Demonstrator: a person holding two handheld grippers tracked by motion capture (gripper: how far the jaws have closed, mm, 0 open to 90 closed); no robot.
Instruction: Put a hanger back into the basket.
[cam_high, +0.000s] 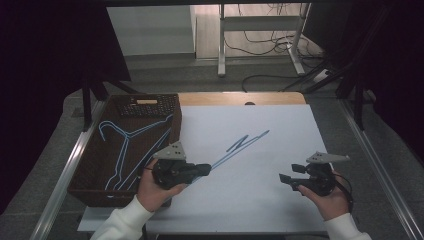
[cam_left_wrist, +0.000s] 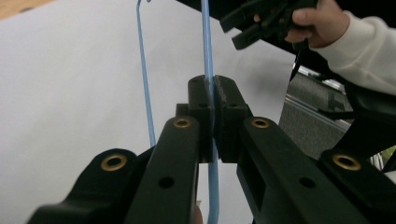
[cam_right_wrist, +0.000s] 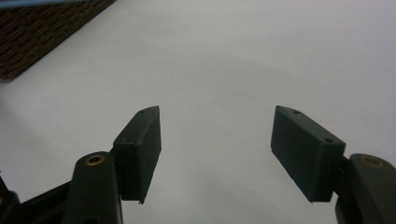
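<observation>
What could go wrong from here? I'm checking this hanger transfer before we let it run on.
1. The left gripper pinches the blue hanger on one thin wire near its end, so the long free part may swing or twist out of the grip.
2. The hanger's far end lies over the white sheet and could drag on it.
3. The right gripper is open with nothing between its pads, so it gives no support.

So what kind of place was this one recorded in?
Probably a lab or workshop set up for recording: a table with a white cover, dark curtains at the sides, and loose cables on the floor around a metal stand behind.
</observation>
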